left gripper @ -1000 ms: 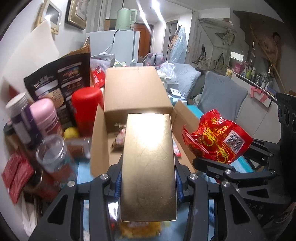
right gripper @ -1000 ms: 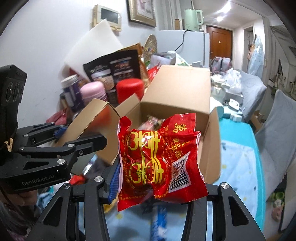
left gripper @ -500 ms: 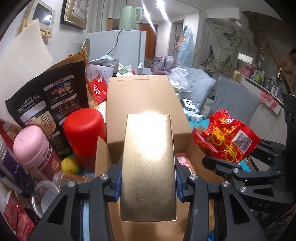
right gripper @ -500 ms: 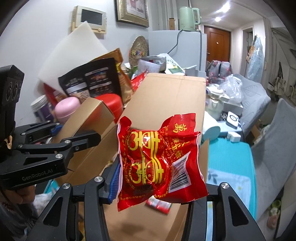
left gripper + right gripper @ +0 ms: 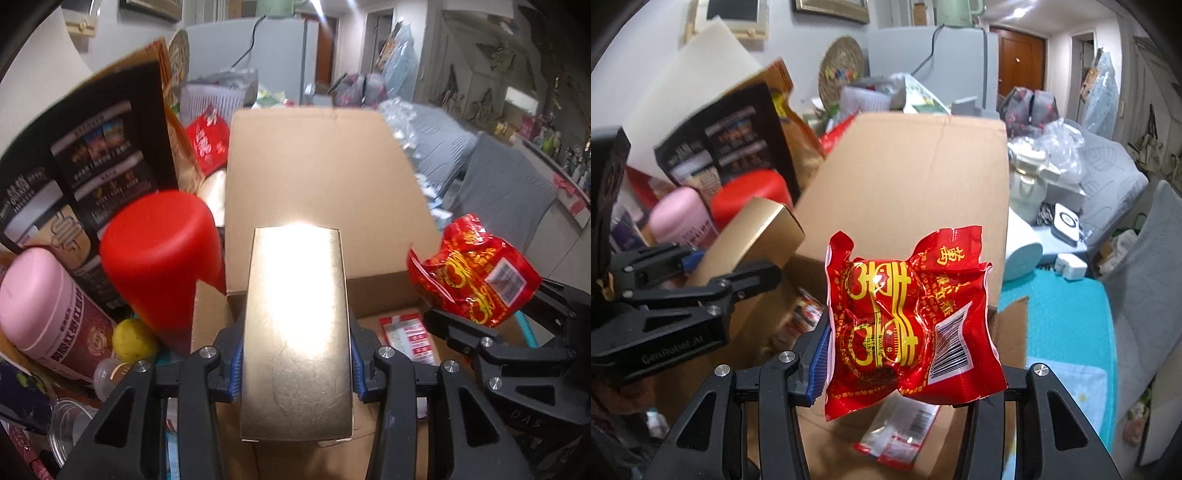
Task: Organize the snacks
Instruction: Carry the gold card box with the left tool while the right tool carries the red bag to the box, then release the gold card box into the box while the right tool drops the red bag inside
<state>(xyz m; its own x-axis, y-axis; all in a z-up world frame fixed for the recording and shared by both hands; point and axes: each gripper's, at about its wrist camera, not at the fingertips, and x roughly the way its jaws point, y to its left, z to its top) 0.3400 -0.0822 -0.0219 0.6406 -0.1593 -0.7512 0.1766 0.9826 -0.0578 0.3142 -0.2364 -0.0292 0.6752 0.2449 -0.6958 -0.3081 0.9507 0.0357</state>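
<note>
snacks are held over the open carton [image 5: 325, 177]: a gold box [image 5: 295, 332] is clamped by its long sides in the left gripper [image 5: 295, 363], a crinkled red packet [image 5: 908, 314] is pinched at its lower edge in the right gripper [image 5: 905, 365]. the box is judged stiff, light and slick-faced, best gripped across its flat sides; the foil packet is judged soft, crushable and slippery. plain matte cardboard walls are seen, with a glossy red can [image 5: 162, 258] just beside.
</note>
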